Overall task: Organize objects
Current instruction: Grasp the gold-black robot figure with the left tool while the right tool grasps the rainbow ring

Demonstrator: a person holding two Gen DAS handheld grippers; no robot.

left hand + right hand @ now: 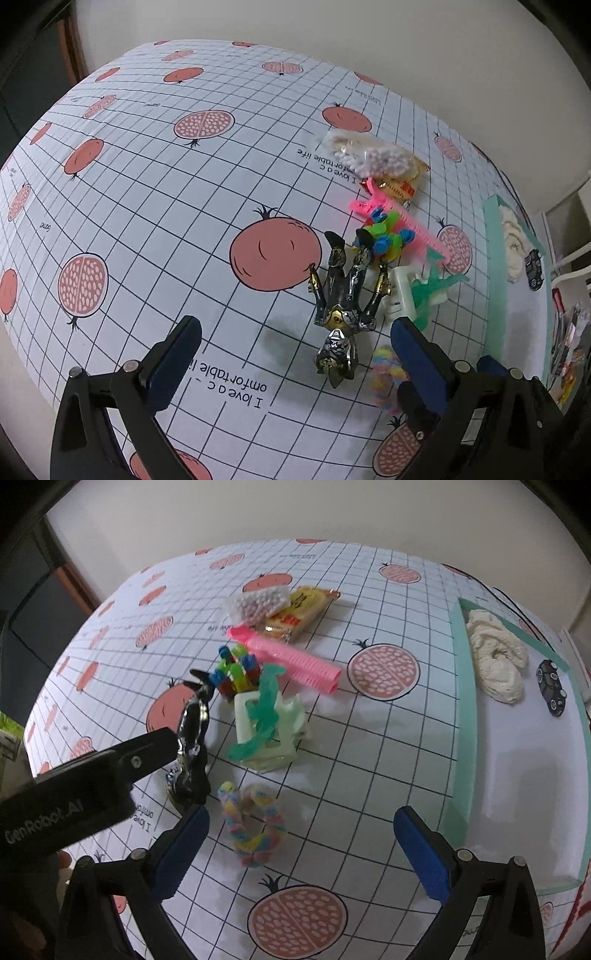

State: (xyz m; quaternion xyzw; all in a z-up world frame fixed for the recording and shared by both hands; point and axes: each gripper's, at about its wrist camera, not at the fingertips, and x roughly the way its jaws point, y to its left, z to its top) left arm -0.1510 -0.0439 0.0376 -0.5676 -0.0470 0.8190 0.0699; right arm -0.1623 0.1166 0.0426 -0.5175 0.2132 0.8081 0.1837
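Grippers both spread: my left gripper straddles the armoured figure, lined up for grasping; right gripper hovers empty.

**Around the counter: cloth, wall and clutter**

A white gridded tablecloth printed with pomegranates and the words "I love a comfortable life" covered the counter. A plain cream wall rose behind its far edge. Past the left corner stood dark furniture. Blurred, colourful clutter sat beyond the right edge.

Plain off-white wall behind table w/ pomegranate-print grid cloth; dark doorway at left.
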